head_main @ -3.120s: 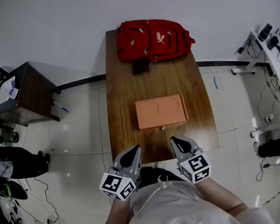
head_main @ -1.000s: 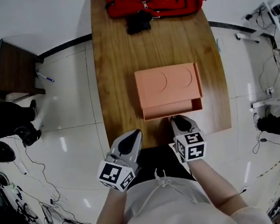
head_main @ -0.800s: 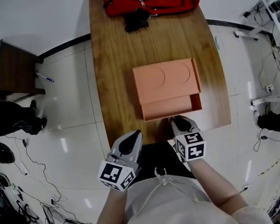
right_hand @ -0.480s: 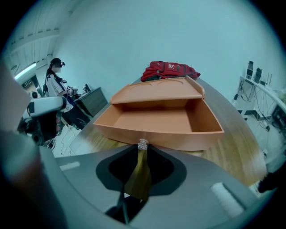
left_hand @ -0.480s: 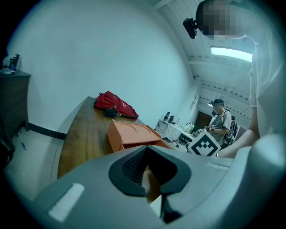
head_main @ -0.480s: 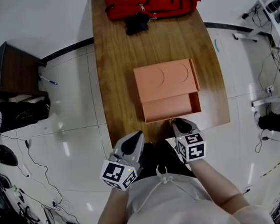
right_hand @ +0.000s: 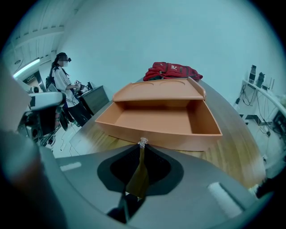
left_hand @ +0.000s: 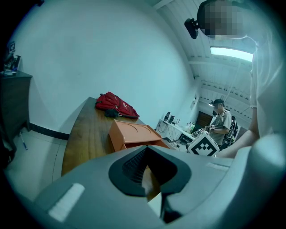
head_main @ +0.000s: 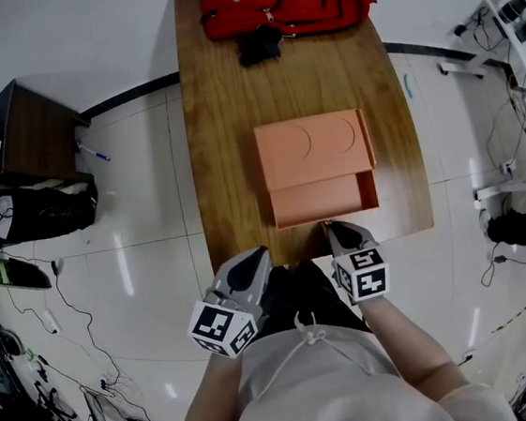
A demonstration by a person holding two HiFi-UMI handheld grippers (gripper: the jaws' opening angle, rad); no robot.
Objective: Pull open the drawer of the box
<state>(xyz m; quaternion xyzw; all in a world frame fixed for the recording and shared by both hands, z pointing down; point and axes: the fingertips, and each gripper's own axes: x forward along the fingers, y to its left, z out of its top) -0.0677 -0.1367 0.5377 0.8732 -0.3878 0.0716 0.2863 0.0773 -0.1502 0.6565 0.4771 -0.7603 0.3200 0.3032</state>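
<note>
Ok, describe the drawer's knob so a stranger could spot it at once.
On the long wooden table, find the orange box, its drawer pulled open. The knob is the tiny clear stud at the centre of the drawer's front wall, pinched by the right tool; it is the box's only part that isn't orange.

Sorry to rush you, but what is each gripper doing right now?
Left gripper: closed, empty.
Right gripper: closed on the drawer knob.

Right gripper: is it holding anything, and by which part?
Yes. The right gripper is shut on the drawer, by the small knob on its front.
</note>
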